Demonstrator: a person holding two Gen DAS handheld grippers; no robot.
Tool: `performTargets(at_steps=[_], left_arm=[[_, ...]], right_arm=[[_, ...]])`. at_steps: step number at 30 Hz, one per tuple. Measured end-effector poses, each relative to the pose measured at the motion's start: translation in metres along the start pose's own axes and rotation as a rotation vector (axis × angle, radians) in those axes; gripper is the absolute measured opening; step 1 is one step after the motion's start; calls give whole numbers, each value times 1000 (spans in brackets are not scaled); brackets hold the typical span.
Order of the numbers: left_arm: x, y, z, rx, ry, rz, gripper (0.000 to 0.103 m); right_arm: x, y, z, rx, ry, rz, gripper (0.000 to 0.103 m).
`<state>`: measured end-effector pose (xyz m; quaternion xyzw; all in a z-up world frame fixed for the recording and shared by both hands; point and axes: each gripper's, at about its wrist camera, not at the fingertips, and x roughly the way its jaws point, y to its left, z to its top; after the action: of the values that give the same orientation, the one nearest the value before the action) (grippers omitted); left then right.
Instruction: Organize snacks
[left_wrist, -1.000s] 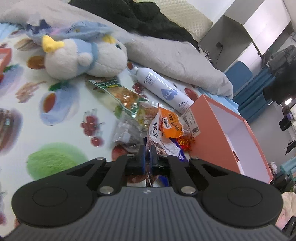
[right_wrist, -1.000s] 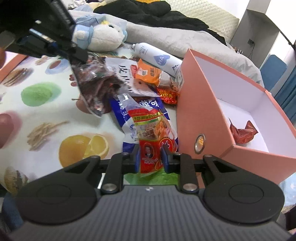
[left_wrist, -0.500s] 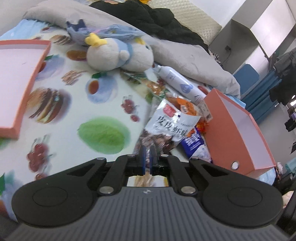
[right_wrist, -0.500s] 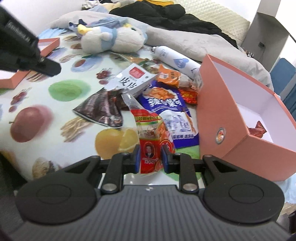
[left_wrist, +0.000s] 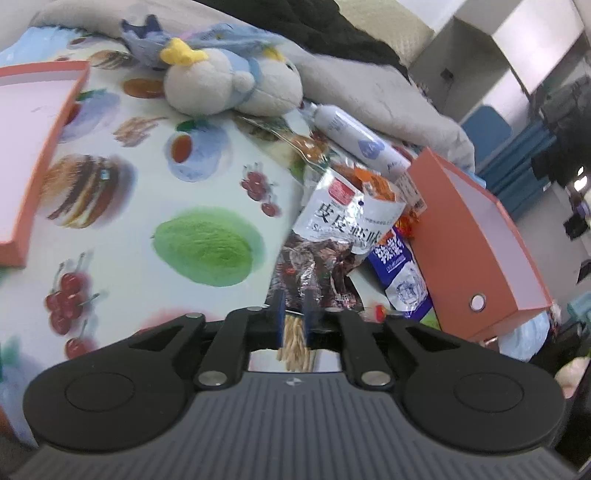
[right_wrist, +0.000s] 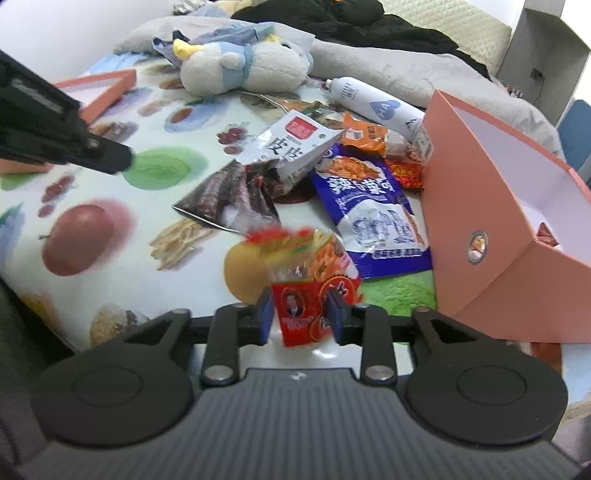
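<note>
A printed sheet (right_wrist: 110, 206), patterned with fruit and food, is shown covering a bed. The right gripper (right_wrist: 300, 312) is seen with its jaws partly parted, a glossy red-and-yellow snack packet (right_wrist: 306, 284) standing between them; the blur leaves it unclear whether the packet is pinched. The left gripper (left_wrist: 292, 315) is shown with a narrow gap between its blue-padded fingers (left_wrist: 277, 314), nothing lying in it; its tip hangs just short of a crinkled dark foil packet (left_wrist: 314, 269). A white packet (left_wrist: 347, 214) with red label overlaps that foil packet, and a flat blue-and-white packet (right_wrist: 373, 214) lies beside an open rigid orange box (right_wrist: 491, 229) with white lining and a round metal eyelet.

A red wrapper (right_wrist: 546, 236) inside the box is visible only in the right wrist view. The box lid (left_wrist: 33, 147), a shallow orange tray, is shown largest in the left wrist view. A soft plush bird (right_wrist: 243, 70) and a smooth white cylindrical bottle (right_wrist: 373, 101) appear in both.
</note>
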<state>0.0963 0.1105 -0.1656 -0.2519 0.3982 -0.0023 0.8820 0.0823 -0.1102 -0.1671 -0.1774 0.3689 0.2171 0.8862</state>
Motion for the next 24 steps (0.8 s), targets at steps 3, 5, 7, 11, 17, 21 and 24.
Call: performTargets(at_steps=[3, 5, 7, 11, 17, 21, 24], left_arm=[[15, -11, 7, 50, 10, 12, 59], [26, -19, 12, 90, 26, 13, 68], [39, -27, 18, 129, 40, 14, 82], [61, -40, 29, 213, 27, 41, 88], [85, -50, 41, 264, 29, 23, 88], [99, -59, 42, 317, 34, 45, 88], [106, -64, 39, 334, 42, 42, 88]], right_arm=[[0, -1, -2, -9, -23, 7, 83], [1, -2, -3, -16, -35, 10, 83], [4, -5, -3, -13, -35, 6, 83], [7, -14, -1, 53, -47, 44, 83], [10, -35, -2, 234, -63, 93, 83], [16, -46, -6, 328, -64, 89, 83], [22, -48, -8, 330, -59, 61, 83]])
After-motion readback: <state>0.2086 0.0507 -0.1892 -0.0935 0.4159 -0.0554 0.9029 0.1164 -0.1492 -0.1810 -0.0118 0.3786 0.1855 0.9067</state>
